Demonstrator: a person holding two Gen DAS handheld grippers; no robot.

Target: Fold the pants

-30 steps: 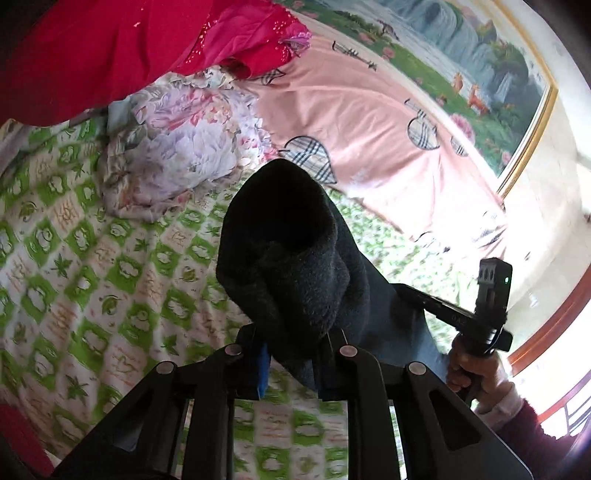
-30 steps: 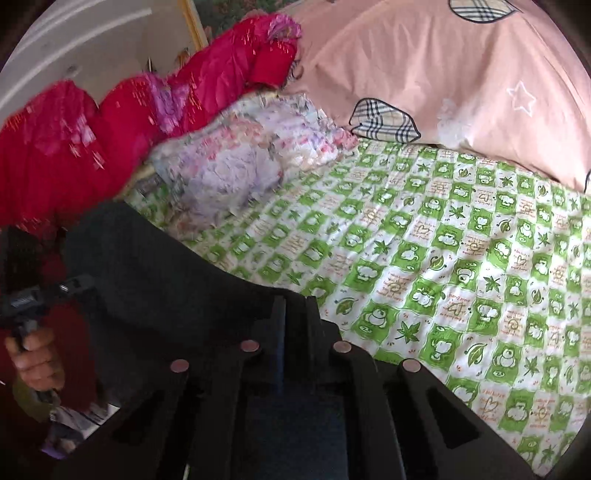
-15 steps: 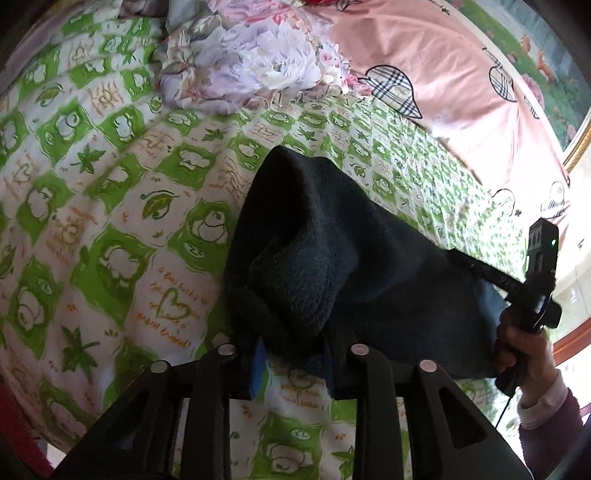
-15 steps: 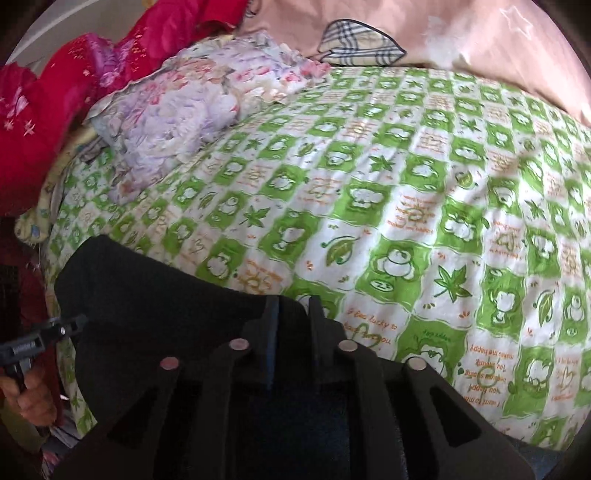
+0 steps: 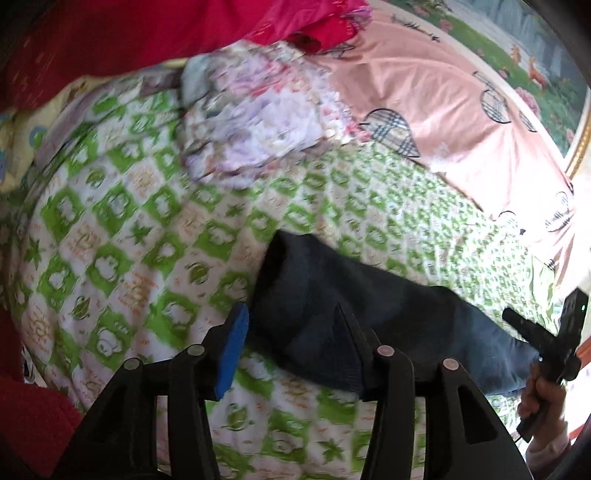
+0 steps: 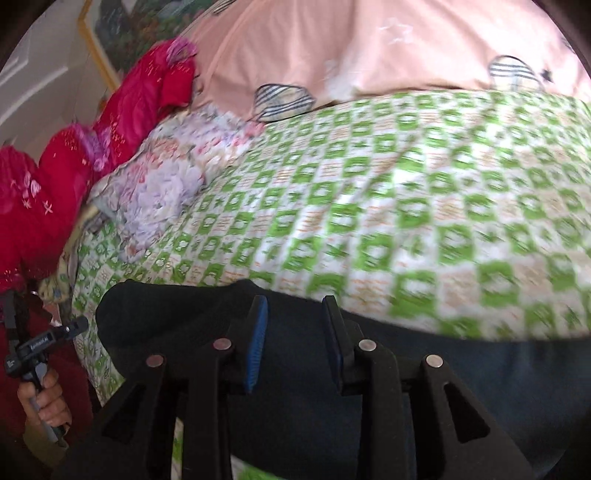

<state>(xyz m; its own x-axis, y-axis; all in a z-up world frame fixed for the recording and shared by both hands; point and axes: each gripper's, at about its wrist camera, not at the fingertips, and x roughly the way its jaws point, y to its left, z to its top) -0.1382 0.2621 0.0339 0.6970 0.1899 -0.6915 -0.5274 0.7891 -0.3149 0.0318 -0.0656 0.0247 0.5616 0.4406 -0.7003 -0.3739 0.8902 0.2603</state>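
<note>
From the left wrist camera, the left gripper has its fingers partly apart and opening; the blue pad on one finger stands clear of the cloth, while the other finger lies over the dark pants. The pants lie on the bed, on a green-and-white checked sheet, running from the middle of the picture out toward four o'clock. At four o'clock a hand holds the handle of the right gripper, whose tip sits at the far end of the pants. This camera cannot tell how those fingers stand. A flowered pillow lies at twelve o'clock, a red quilt at eleven, a pink sheet at one, and a framed landscape picture at two.

From the right wrist camera, the right gripper shows a narrow gap that is opening, with the pants lying under and between the blue pads, neither visibly pressing. Here the pants spread across the whole lower edge, from eight o'clock to four. At eight o'clock a hand holds the left gripper's handle, beside the pants' end. Only this view shows a white door at ten o'clock. The frame is blurred.
</note>
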